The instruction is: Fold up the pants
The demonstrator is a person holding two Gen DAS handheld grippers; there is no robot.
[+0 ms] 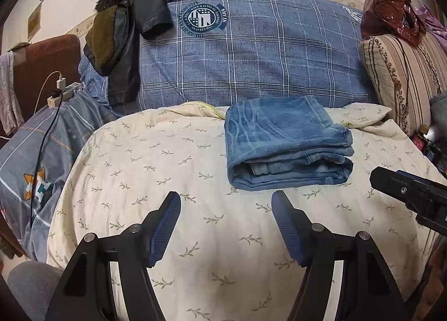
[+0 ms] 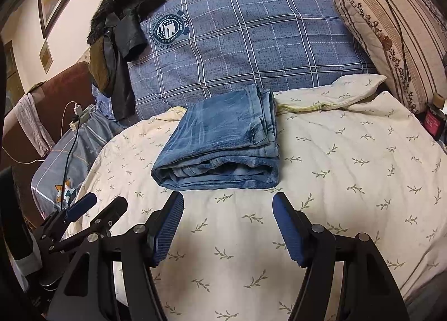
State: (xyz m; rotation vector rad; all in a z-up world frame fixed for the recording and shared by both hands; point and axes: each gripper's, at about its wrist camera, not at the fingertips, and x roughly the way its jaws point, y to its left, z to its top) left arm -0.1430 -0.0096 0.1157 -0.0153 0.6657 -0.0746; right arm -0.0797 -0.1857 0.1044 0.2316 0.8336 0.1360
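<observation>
Folded blue jeans [image 1: 287, 142] lie in a compact stack on the cream leaf-print quilt [image 1: 173, 170], toward its far edge, just in front of the blue plaid duvet [image 1: 251, 50]. The stack's long axis runs roughly side to side across the bed, slightly skewed in the right wrist view; the rolled fold edge with its visible layers faces the cameras, and the flat top panel slopes away toward the plaid duvet. Left gripper [image 1: 226, 226] hovers over bare quilt short of the jeans, pitched down and forward, jaws spread wide with nothing between them and blue ribbed pads [image 1: 164, 226] clear of the fabric. Right gripper [image 2: 227, 226] sits in the same pose, angled down at the quilt, jaws wide apart and empty, with the near fold edge of the jeans [image 2: 220, 142] just beyond its tips and not touching. In the right wrist view the left gripper [image 2: 92, 209] sits low at left, beside the right one. A black fur-collared jacket [image 1: 125, 30] is draped over the left end of the duvet, a striped pillow [image 1: 405, 75] stands at right, and a power strip with a charger [image 1: 62, 92] sits at left on the grey bedding.
</observation>
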